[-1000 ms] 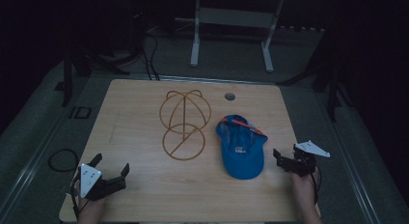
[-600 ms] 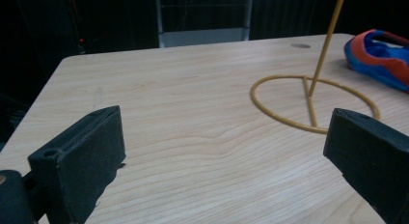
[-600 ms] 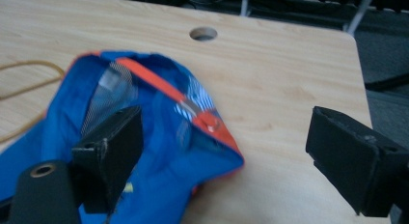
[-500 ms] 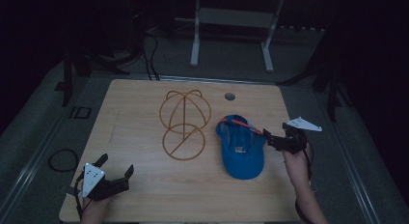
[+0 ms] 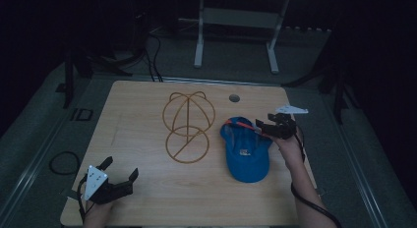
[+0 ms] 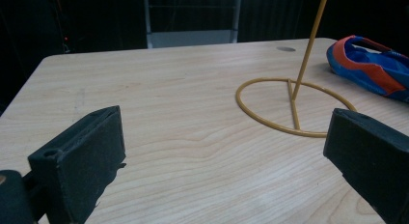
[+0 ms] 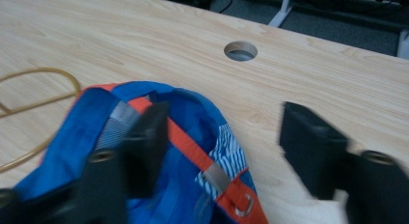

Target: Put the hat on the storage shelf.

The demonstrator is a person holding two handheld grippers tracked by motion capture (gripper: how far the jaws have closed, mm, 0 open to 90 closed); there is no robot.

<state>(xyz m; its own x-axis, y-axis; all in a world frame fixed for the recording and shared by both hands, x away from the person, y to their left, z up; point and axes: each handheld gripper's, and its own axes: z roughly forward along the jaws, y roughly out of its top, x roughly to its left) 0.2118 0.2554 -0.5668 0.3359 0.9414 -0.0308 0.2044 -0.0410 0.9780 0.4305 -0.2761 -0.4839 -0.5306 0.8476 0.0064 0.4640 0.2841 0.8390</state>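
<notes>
A: Left tool [image 5: 120, 175] pose?

B: Held low at the near left corner of the counter [image 5: 147, 198], tipped toward the far right. Jaws are spread wide in the left gripper view, nothing between them, bare wood underneath. Grey plate is seen on top, hand behind it at the counter edge.

A: What is seen ahead of it?

B: The wire hat stand [image 5: 188, 126], mid-counter. A flat yellow ring base with a cross bar lies on the wood, an upright rod rises from it, and a domed wire frame sits on top in the high view.

A: Cap?

B: Blue cap [image 5: 246, 149] is laid on the counter just right of the stand, apart from it. Crown opening is turned up, orange strap [image 7: 193, 149] and trim run across the back, a striped white-blue patch is visible inside, and a metal buckle is seen at the strap end. Brim points toward the near edge.

A: Right tool [image 5: 265, 127]?

B: Held above the cap's far right rim, forearm stretched in from the near right edge. Jaws have just been closing and are about half apart. One jaw is seen over the cap's opening beside the strap, the other outside over bare wood. No clamping on the fabric can be made out; the view is blurred.
</notes>
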